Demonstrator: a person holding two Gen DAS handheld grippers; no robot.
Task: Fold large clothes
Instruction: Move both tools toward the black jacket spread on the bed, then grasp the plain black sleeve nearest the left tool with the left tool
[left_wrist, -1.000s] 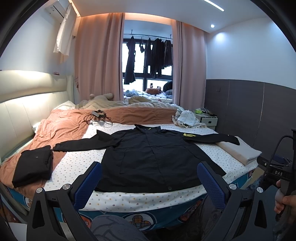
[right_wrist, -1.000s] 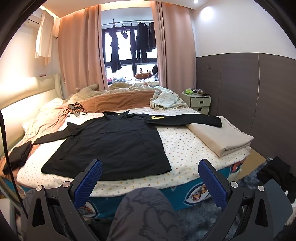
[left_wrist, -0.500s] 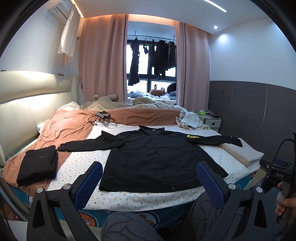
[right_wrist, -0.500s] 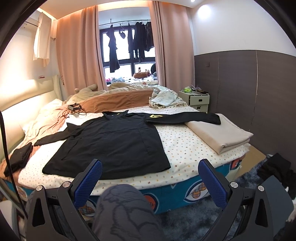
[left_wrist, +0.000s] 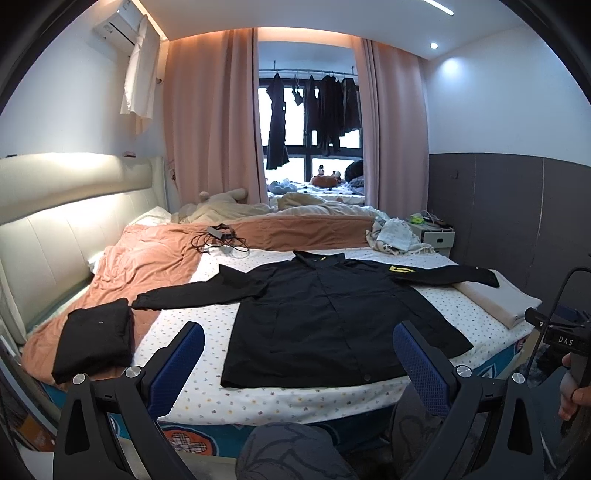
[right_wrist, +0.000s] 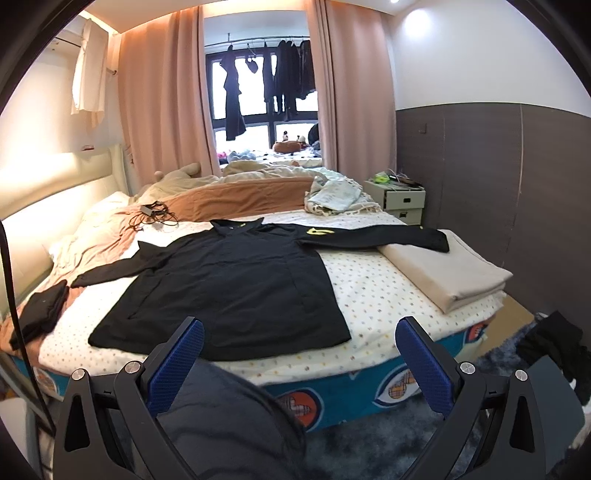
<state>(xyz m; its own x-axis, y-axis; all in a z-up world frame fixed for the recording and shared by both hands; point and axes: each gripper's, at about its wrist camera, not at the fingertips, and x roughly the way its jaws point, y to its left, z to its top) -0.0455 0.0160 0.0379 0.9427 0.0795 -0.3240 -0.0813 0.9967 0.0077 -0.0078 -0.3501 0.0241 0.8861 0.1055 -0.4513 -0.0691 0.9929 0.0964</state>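
Observation:
A large black jacket (left_wrist: 332, 317) (right_wrist: 236, 284) lies flat on the bed, front up, both sleeves spread out sideways. A yellow mark shows on its right sleeve (right_wrist: 319, 232). My left gripper (left_wrist: 297, 363) is held open in front of the bed's near edge, short of the jacket's hem, with nothing between its blue pads. My right gripper (right_wrist: 299, 363) is open too, also back from the bed and holding nothing. A person's knee (right_wrist: 221, 417) shows below the fingers in both views. The right-hand device and the hand holding it (left_wrist: 569, 365) appear at the right edge of the left wrist view.
A folded black garment (left_wrist: 94, 339) lies at the bed's left side on an orange blanket (left_wrist: 147, 266). A folded beige cloth (right_wrist: 447, 269) lies at the right edge under the sleeve end. Cables (left_wrist: 221, 242) rest near the pillows. A nightstand (right_wrist: 400, 201) stands far right; dark clothes (right_wrist: 554, 343) lie on the floor.
Both grippers have drawn back and risen slightly, so the bed sits lower and farther in each view. The jacket has not moved. Both grippers stay open.

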